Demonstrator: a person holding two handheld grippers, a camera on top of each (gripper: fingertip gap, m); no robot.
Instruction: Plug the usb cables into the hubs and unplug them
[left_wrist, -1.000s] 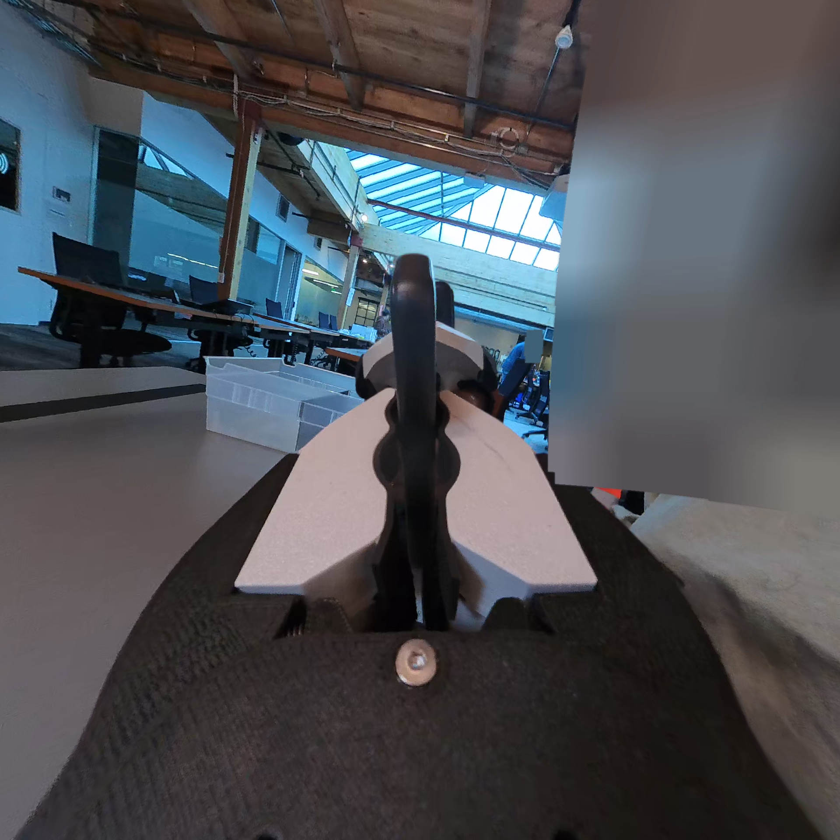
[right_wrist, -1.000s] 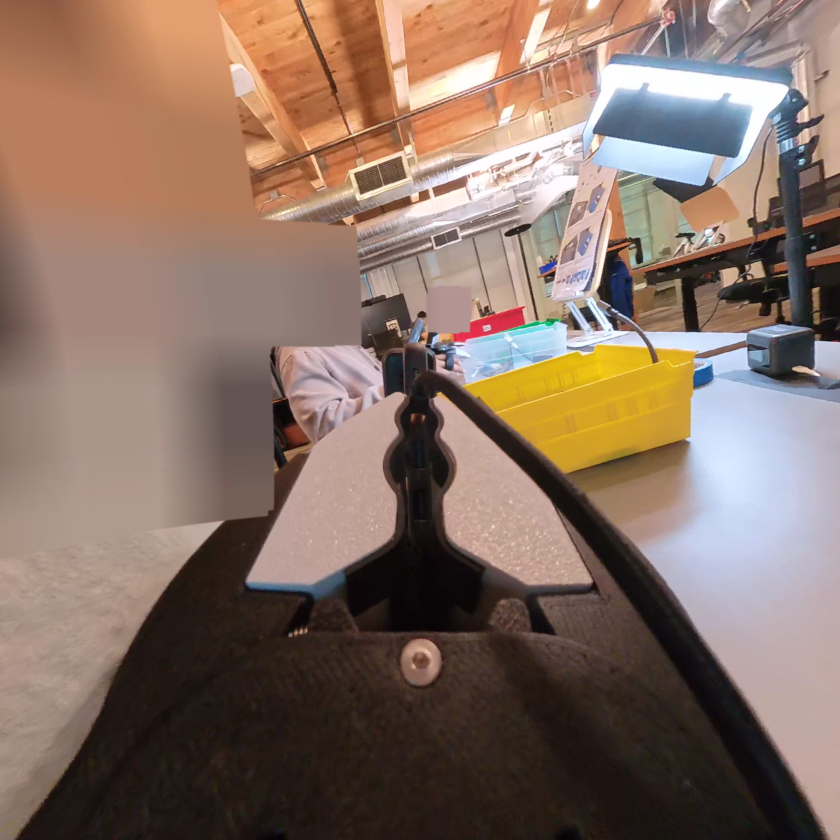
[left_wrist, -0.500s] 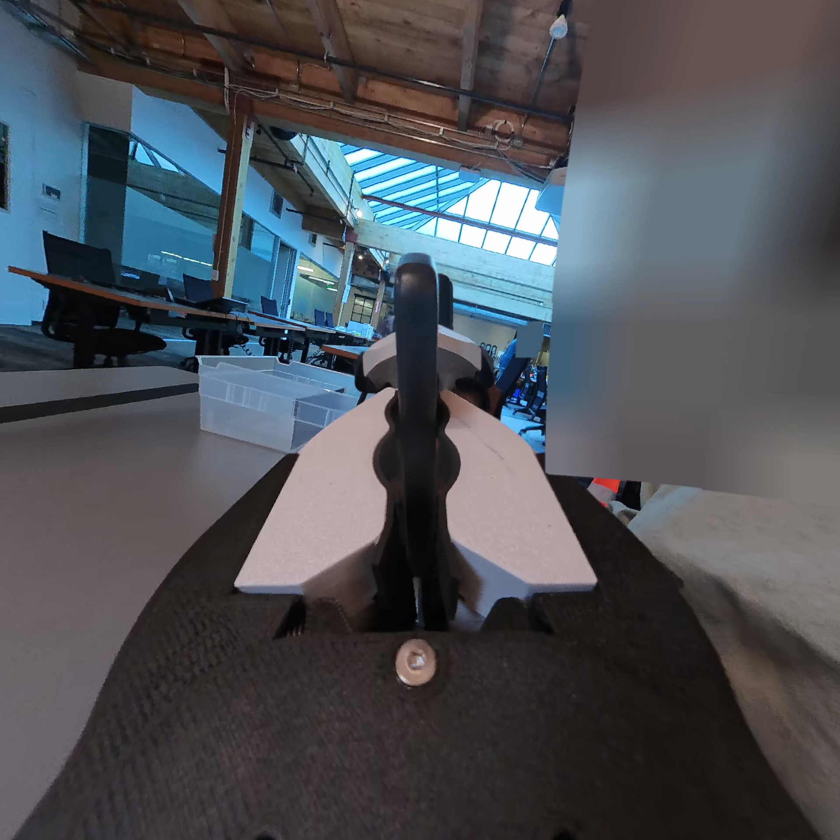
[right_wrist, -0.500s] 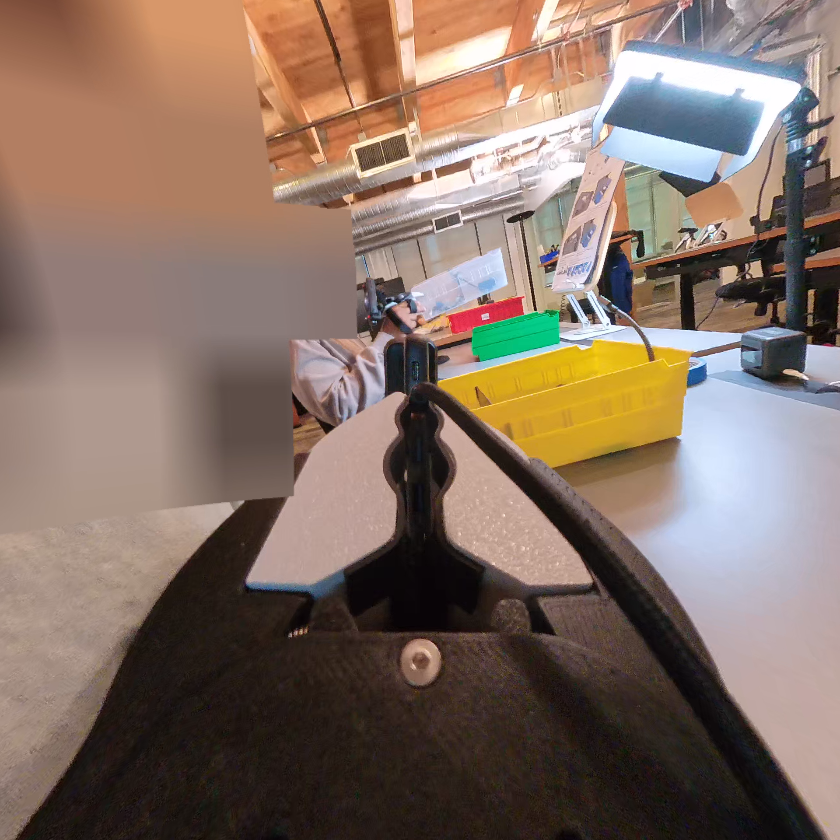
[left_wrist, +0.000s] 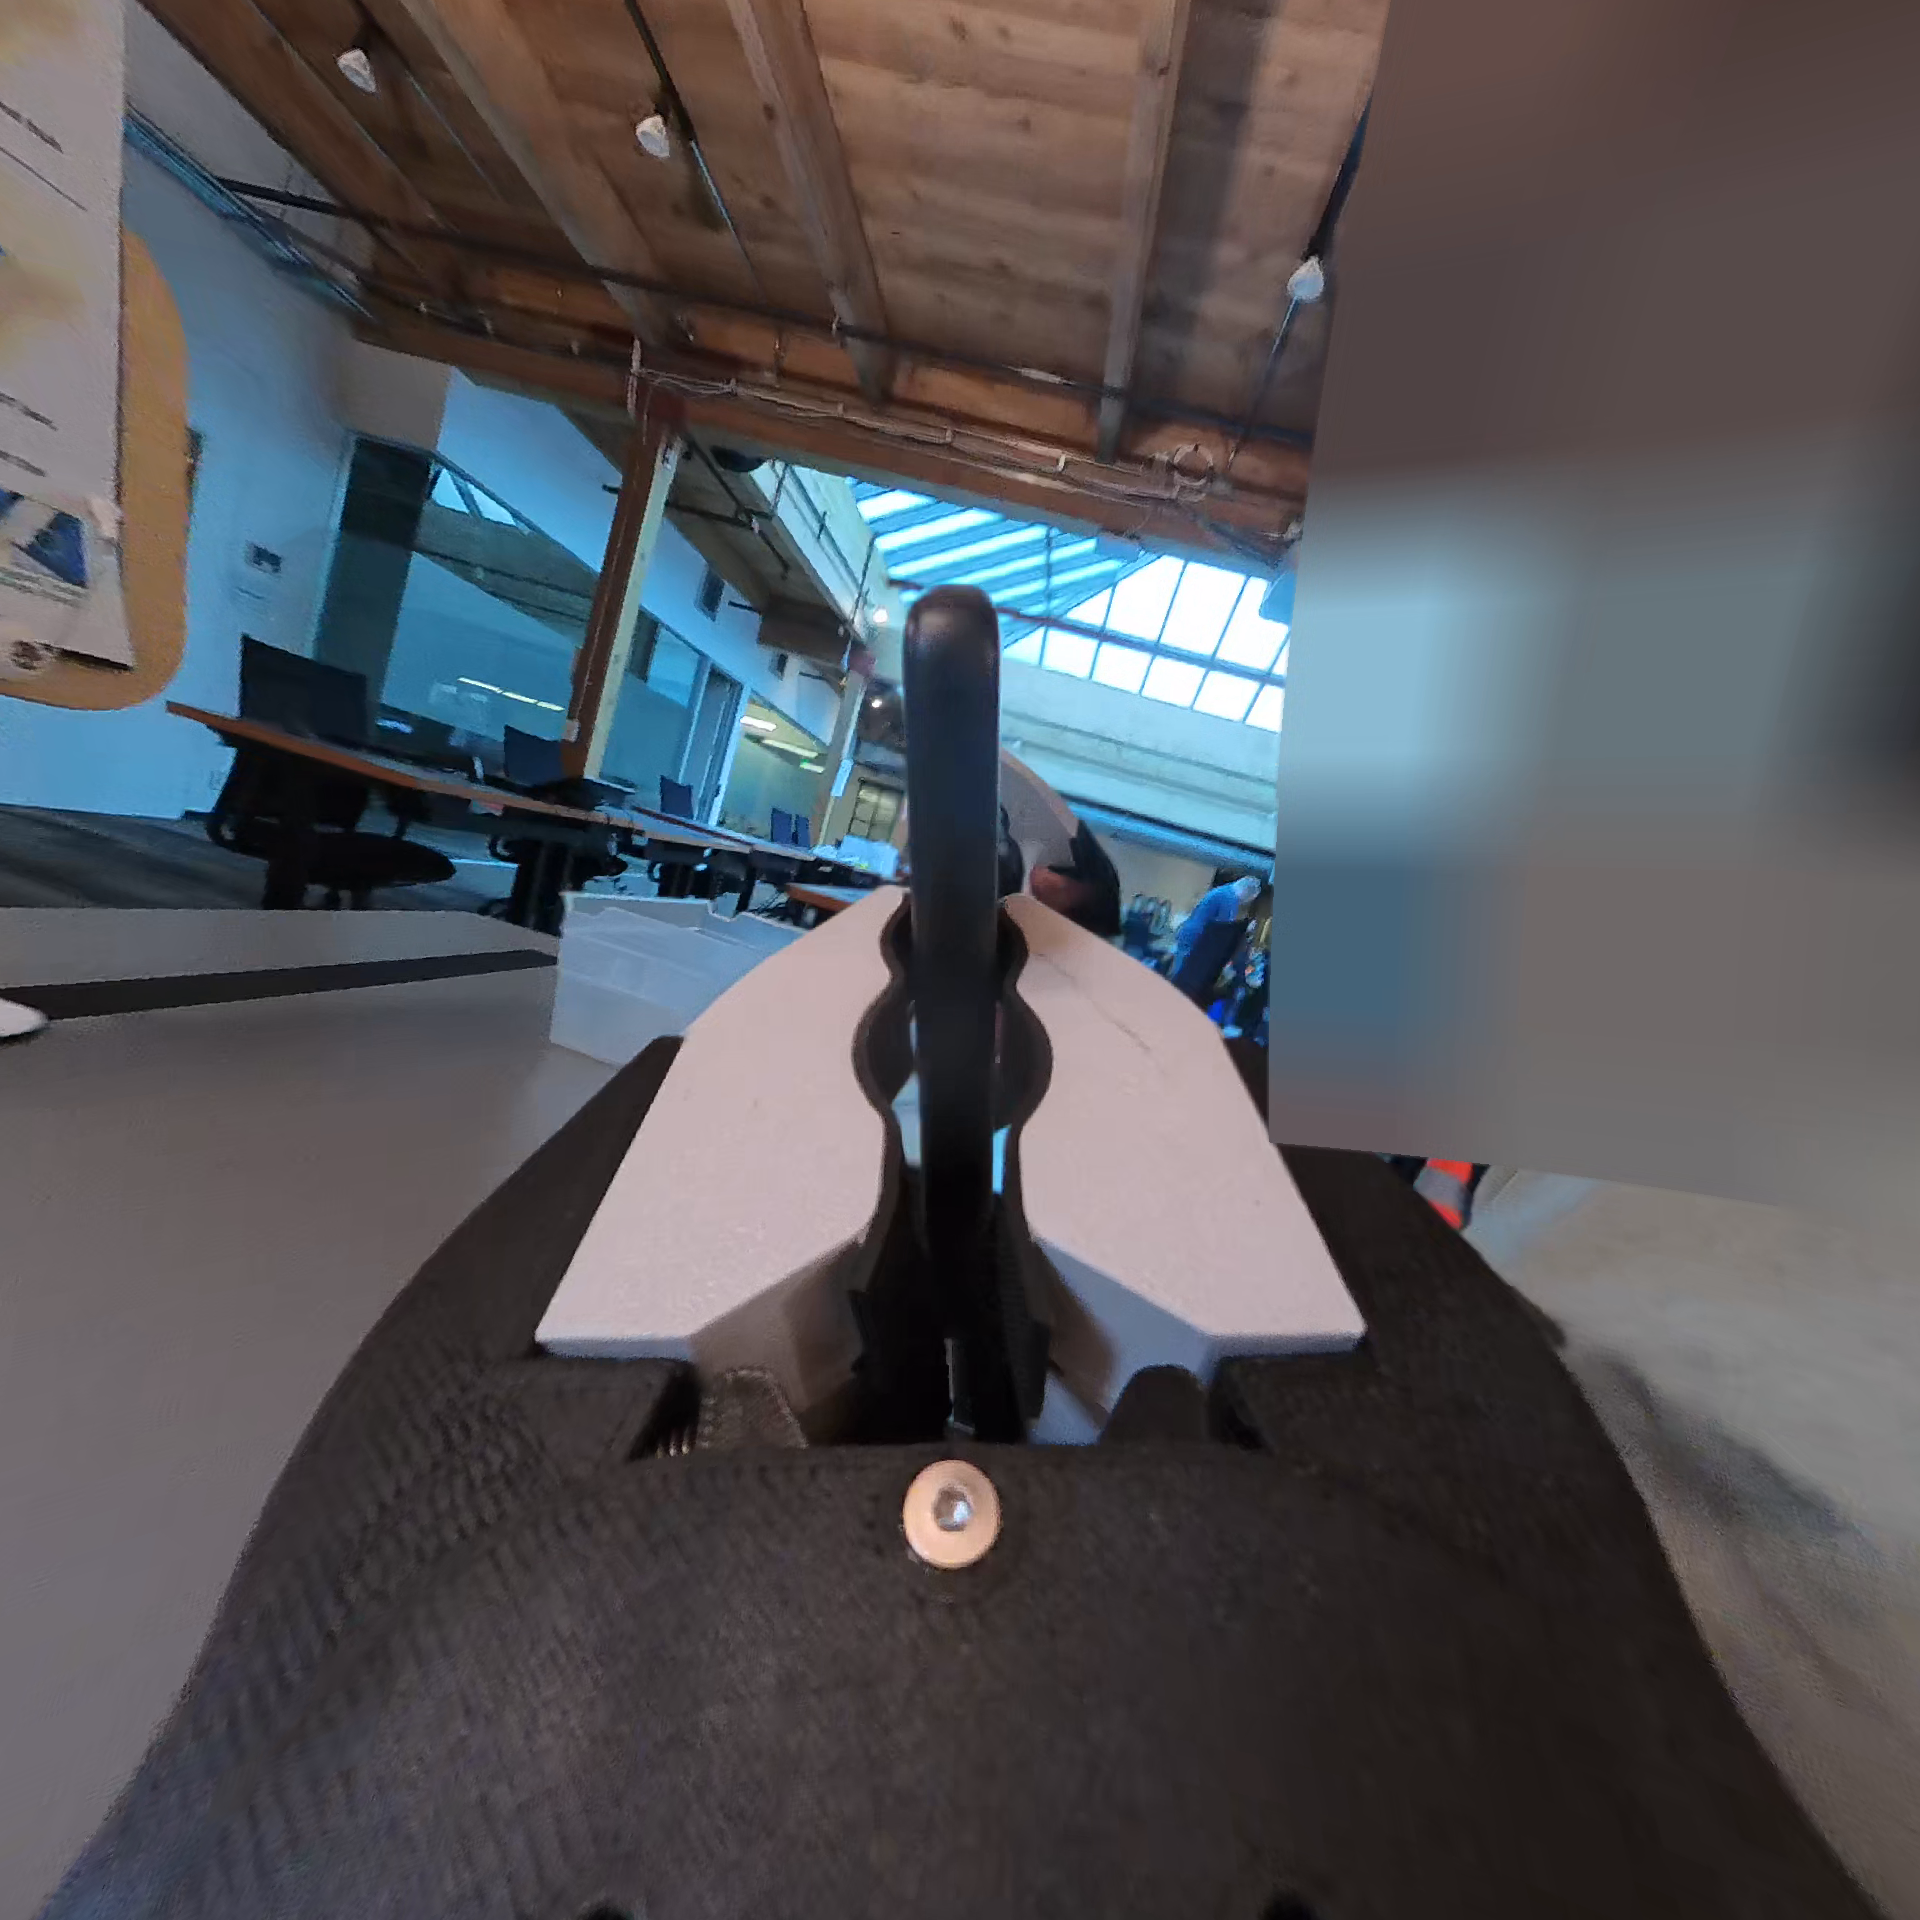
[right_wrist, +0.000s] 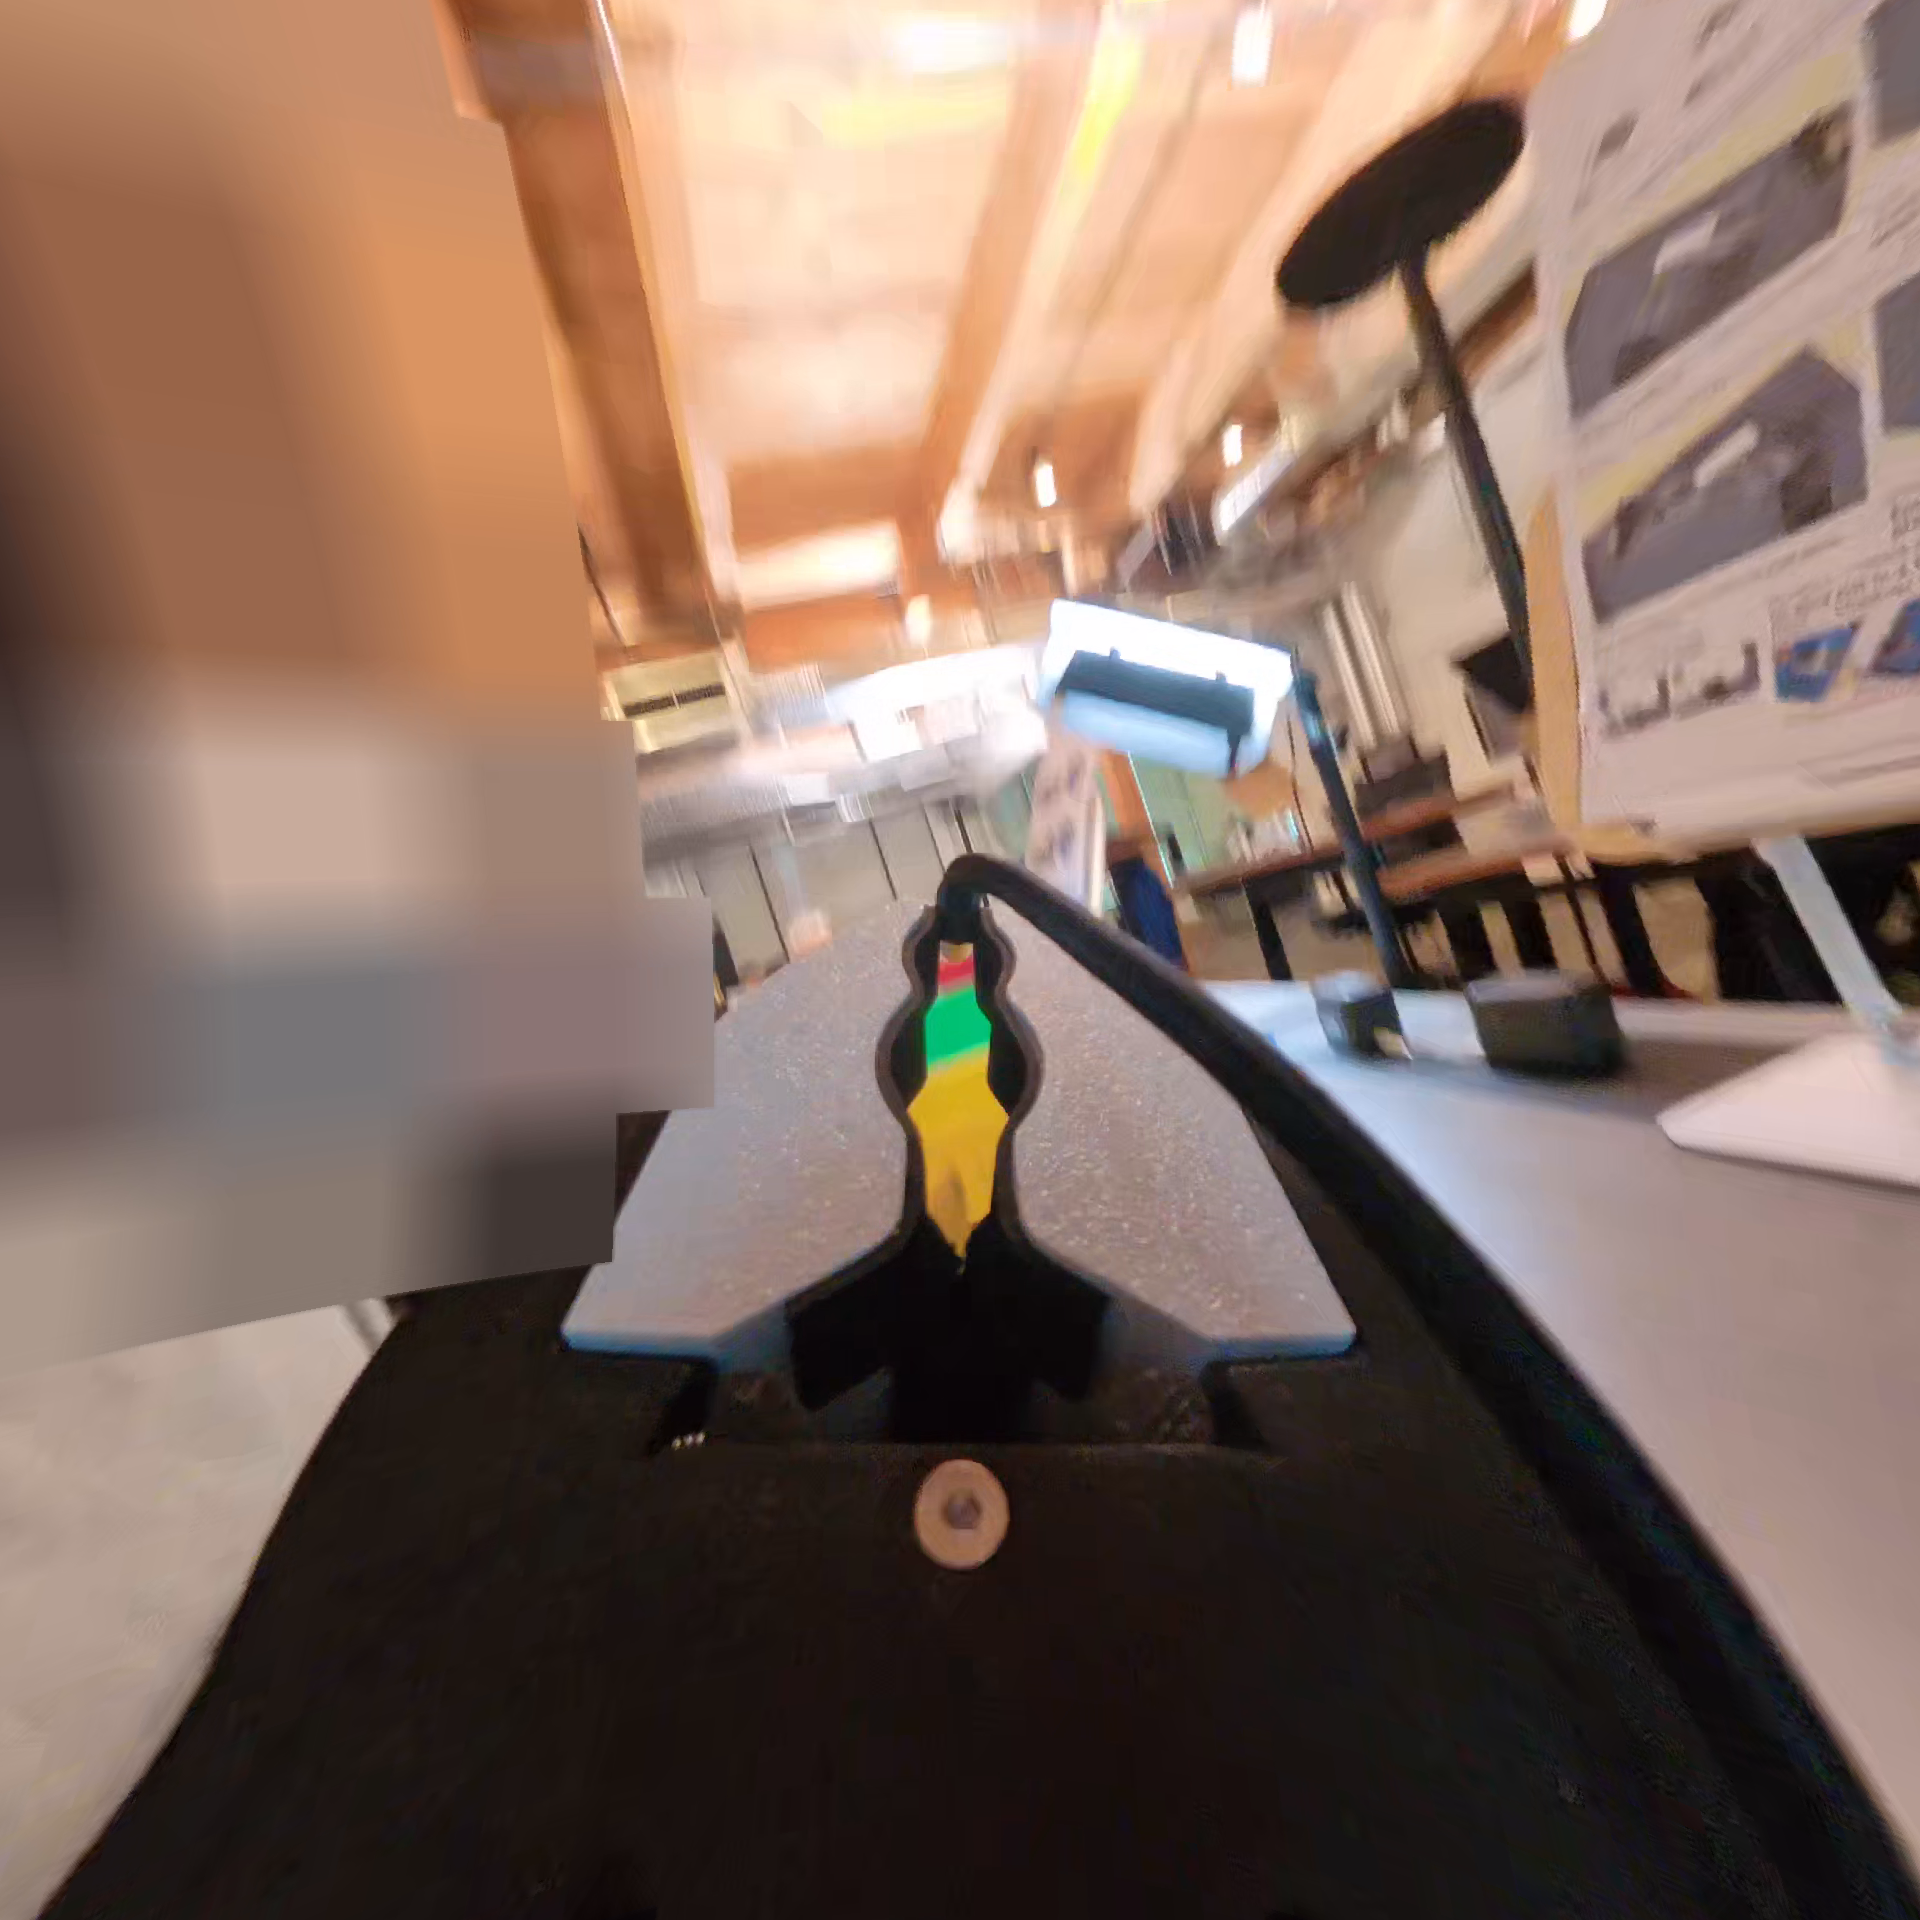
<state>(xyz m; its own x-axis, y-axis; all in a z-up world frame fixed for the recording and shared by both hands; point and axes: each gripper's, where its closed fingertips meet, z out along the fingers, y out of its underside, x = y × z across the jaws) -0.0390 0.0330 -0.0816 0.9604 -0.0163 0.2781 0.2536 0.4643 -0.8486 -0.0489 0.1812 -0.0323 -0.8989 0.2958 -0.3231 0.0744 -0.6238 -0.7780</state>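
Observation:
In the left wrist view my left gripper (left_wrist: 951, 920) is shut on a flat black hub (left_wrist: 951, 727) that stands edge-on and sticks up past the white fingers (left_wrist: 769, 1143). Part of the other gripper (left_wrist: 1044, 821) shows just behind the hub, to its right. In the right wrist view my right gripper (right_wrist: 956, 925) is shut on the plug end of a black usb cable (right_wrist: 1195, 1049). The cable bends back over the right finger and runs down the right side. This view is blurred, and the hub does not show in it.
A clear plastic bin (left_wrist: 634, 977) stands on the grey table (left_wrist: 260, 1195). Yellow, green and red bins (right_wrist: 951, 1132) show through the right finger gap. A printed sheet on a white stand (right_wrist: 1714, 416), small black boxes (right_wrist: 1543, 1023) and a light panel (right_wrist: 1164, 696) are at right. My hands' fingertips stand some 15 cm from each other.
The right wrist view has swung right and upward and is now blurred; the dark block ahead of its tips no longer shows. The left view tilted up; the other gripper shifted right behind the hub.

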